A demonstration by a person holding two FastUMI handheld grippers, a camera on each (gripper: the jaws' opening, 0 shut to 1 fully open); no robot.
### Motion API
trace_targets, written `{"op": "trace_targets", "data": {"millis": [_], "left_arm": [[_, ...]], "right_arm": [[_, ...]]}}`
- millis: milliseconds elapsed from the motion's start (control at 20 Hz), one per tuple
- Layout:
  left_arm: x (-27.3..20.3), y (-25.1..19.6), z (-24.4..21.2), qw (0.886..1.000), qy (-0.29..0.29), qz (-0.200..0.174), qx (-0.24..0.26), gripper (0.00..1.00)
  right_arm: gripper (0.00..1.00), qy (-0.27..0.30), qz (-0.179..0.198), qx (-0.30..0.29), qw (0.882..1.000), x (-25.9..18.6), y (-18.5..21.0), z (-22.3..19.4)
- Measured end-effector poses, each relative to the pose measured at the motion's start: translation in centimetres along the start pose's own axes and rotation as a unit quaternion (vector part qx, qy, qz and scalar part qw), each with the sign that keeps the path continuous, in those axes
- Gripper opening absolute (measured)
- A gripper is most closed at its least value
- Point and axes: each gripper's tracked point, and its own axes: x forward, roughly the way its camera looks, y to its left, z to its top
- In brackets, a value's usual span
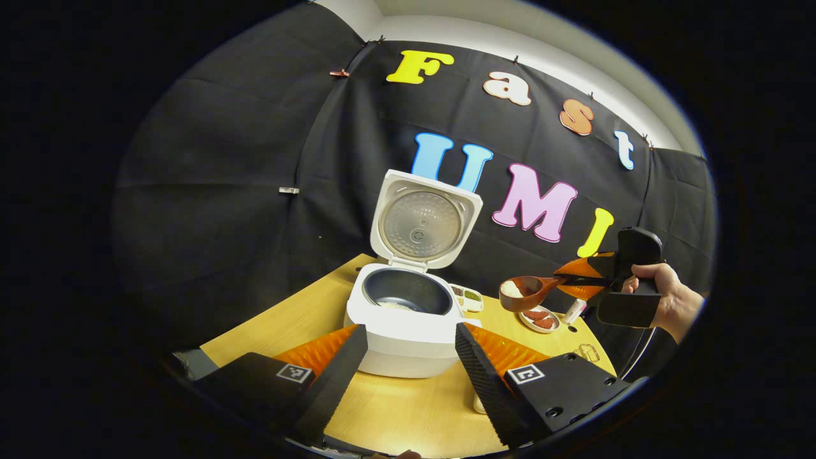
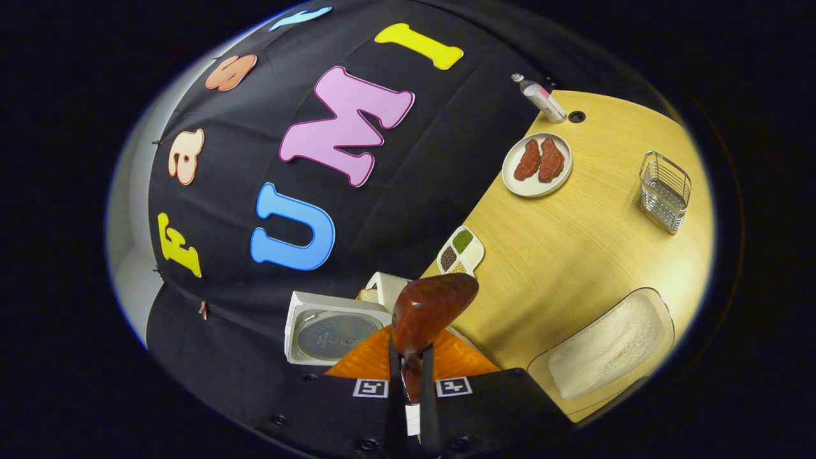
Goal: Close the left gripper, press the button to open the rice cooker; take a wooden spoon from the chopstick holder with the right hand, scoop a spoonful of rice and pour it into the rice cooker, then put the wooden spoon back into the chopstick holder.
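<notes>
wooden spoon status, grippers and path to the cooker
Right gripper shut on wooden spoon, rice in bowl, held beside rice cooker. Left gripper open, idle. Lid up, pot clear.

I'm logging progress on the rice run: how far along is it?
Done: the rice cooker stands open, lid up. In hand: the right gripper holds the wooden spoon, loaded with rice, beside the cooker. Left: tip it into the pot, then return the spoon to the chopstick holder.
</notes>
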Motion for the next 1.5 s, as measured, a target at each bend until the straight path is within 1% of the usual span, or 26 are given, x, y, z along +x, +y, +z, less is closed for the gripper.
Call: {"op": "trace_targets", "data": {"millis": [200, 400, 550, 650, 700, 850, 1000, 1150, 1200, 1350, 1500], "left_arm": [[-0.1, 2.0, 0.1, 1.0, 0.0, 0.024, -0.007, 0.95], [0.0, 3.9, 0.1, 0.999, 0.004, 0.046, -0.017, 0.95], [0.2, 4.9, 0.2, 0.998, 0.008, 0.054, -0.021, 0.95], [0.3, 5.7, 0.4, 0.998, 0.007, 0.059, -0.024, 0.95], [0.4, 6.2, 0.3, 0.998, 0.009, 0.062, -0.024, 0.95], [0.9, 7.3, 0.3, 0.997, 0.015, 0.065, -0.024, 0.95], [1.5, 8.5, 0.5, 0.997, 0.013, 0.072, -0.024, 0.95], [1.9, 9.1, 1.2, 0.997, 0.005, 0.074, -0.025, 0.95], [2.0, 9.2, 1.3, 0.997, 0.002, 0.074, -0.025, 0.95], [1.8, 10.1, 2.0, 0.996, -0.018, 0.088, -0.024, 0.95], [1.9, 10.1, 1.4, 0.995, -0.014, 0.089, -0.034, 0.95]], "right_arm": [[0.12, 0.012, 0.008, -0.003, 1.0, 2.5, 2.0, -1.5], [0.12, 0.025, 0.017, -0.012, 0.999, 4.8, 4.1, -3.8], [0.12, 0.031, 0.023, -0.038, 0.999, 6.8, 5.5, -6.0], [0.12, 0.031, 0.024, -0.068, 0.997, 8.1, 6.2, -7.6], [0.12, 0.03, 0.024, -0.092, 0.995, 8.8, 6.5, -8.4], [0.12, 0.024, 0.036, -0.168, 0.985, 10.3, 8.1, -10.5], [0.12, 0.023, 0.051, -0.222, 0.973, 12.0, 9.4, -12.9], [0.12, 0.019, 0.053, -0.283, 0.958, 13.0, 9.6, -14.6], [0.12, 0.017, 0.053, -0.306, 0.95, 13.4, 9.5, -15.1], [0.12, 0.022, 0.051, -0.347, 0.936, 13.9, 8.8, -16.7], [0.12, 0.019, 0.051, -0.379, 0.924, 14.6, 8.7, -17.5]]}}
